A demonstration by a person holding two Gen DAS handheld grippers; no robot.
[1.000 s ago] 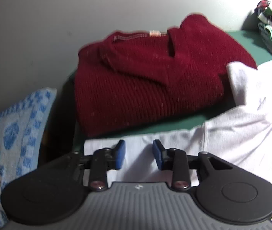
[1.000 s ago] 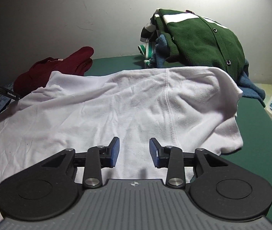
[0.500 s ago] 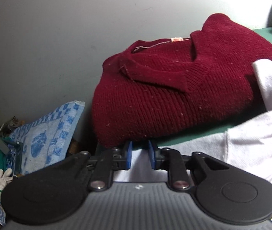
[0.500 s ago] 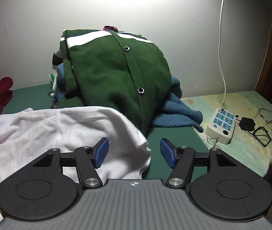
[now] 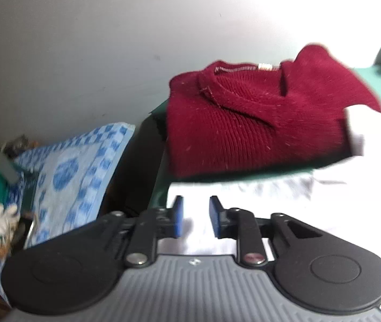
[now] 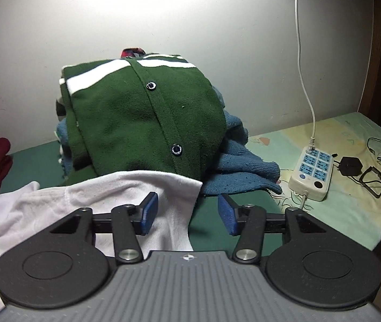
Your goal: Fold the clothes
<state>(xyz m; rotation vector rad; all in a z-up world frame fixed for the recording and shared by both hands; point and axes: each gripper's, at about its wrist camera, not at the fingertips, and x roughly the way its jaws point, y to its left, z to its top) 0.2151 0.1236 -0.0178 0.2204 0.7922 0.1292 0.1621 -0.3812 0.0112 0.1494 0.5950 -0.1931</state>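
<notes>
**White shirt under both tongs, neither gripping it**

Cloth of the white shirt (image 5: 284, 206) lies on the green table cover (image 5: 378, 86), spread beneath the left gripper (image 5: 196, 216). Its blue pads (image 5: 177, 216) stand a narrow gap apart and are opening; white fabric shows through the gap, but the pads do not press on it. Just beyond the fingertips sits a folded dark red knit sweater (image 5: 255, 123), with a blue patterned towel (image 5: 67, 171) off to their left, past the table edge.

The right gripper (image 6: 187, 216) is spread wide, its jaws closing. The shirt's edge (image 6: 126, 190) lies under the left pad (image 6: 149, 213), untouched; the right pad is over bare green cover. Straight ahead rises a pile topped by a green cardigan (image 6: 142, 118) over blue knitwear (image 6: 244, 166). To the right lies a power strip (image 6: 312, 171).
</notes>
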